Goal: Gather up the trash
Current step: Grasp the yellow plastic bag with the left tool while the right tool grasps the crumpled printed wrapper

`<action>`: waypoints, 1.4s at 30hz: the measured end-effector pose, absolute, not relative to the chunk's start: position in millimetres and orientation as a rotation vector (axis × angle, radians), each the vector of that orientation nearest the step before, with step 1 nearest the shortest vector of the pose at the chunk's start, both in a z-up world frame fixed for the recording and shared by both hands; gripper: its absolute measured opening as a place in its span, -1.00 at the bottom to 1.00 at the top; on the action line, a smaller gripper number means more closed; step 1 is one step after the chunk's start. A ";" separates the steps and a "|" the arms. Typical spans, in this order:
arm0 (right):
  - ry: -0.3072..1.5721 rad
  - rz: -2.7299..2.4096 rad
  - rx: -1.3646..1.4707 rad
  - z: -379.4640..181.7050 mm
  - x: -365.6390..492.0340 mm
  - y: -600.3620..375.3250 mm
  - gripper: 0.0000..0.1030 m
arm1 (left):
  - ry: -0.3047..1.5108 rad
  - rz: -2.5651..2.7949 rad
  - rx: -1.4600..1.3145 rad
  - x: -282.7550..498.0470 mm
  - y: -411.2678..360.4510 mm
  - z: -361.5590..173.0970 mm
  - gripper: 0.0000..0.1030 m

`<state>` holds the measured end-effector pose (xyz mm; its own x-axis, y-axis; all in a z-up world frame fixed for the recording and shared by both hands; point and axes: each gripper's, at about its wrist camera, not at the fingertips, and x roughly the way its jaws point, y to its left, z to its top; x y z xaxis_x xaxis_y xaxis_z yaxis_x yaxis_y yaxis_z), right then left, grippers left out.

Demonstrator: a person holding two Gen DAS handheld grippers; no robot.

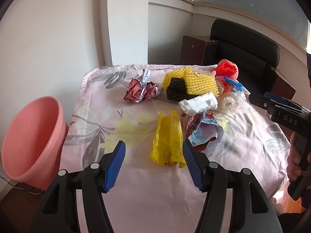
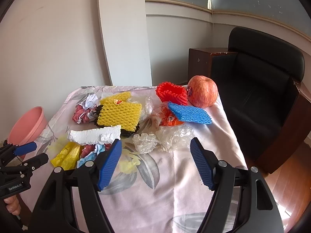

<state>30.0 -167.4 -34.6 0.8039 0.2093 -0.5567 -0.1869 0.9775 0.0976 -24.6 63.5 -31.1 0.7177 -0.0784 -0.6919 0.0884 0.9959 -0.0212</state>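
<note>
Left hand-held gripper (image 1: pixel 154 162), fingers spread and empty, sits nearer the yellow plastic wrapper (image 1: pixel 168 141), which lies on the bench (image 1: pixel 136 190) just ahead between its pads, long axis pointing away; right hand-held gripper (image 2: pixel 155 163) likewise released.

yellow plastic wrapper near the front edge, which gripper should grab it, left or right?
Left, probably. The left gripper is open with the yellow wrapper lying right between its fingers, and the pink basin sits on its side. The right gripper is open over clear plastic film, farther away.
</note>
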 end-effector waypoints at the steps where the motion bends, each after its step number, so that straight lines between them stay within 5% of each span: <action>1: 0.601 0.213 0.038 -34.9 29.9 -167.7 0.42 | 0.768 -0.099 0.016 -24.9 62.0 -32.0 0.18; 9: 0.607 0.233 0.044 -36.9 27.6 -166.7 0.42 | 0.811 -0.134 0.001 -18.5 53.1 -43.1 0.17; 14: 0.617 0.255 0.038 -39.2 24.3 -162.7 0.42 | 0.811 -0.161 0.005 -17.9 45.5 -46.4 -0.19; 21: 0.643 0.293 0.037 -44.5 21.0 -155.5 0.42 | 0.857 -0.182 0.019 -10.3 36.3 -57.7 -0.35; 29: 0.659 0.326 0.023 -46.9 18.5 -146.9 0.42 | 0.898 -0.167 -0.001 -2.1 38.4 -68.1 -0.82; 42: 0.742 0.447 0.065 -52.1 19.3 -120.6 0.42 | 0.844 -0.132 -0.025 -14.7 56.9 -55.3 -0.87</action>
<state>19.3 -120.6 -52.1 0.6474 0.4155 -0.6389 -0.3705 0.9042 0.2126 -14.7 56.9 -55.3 0.6570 -0.1265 -0.7432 0.1066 0.9915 -0.0745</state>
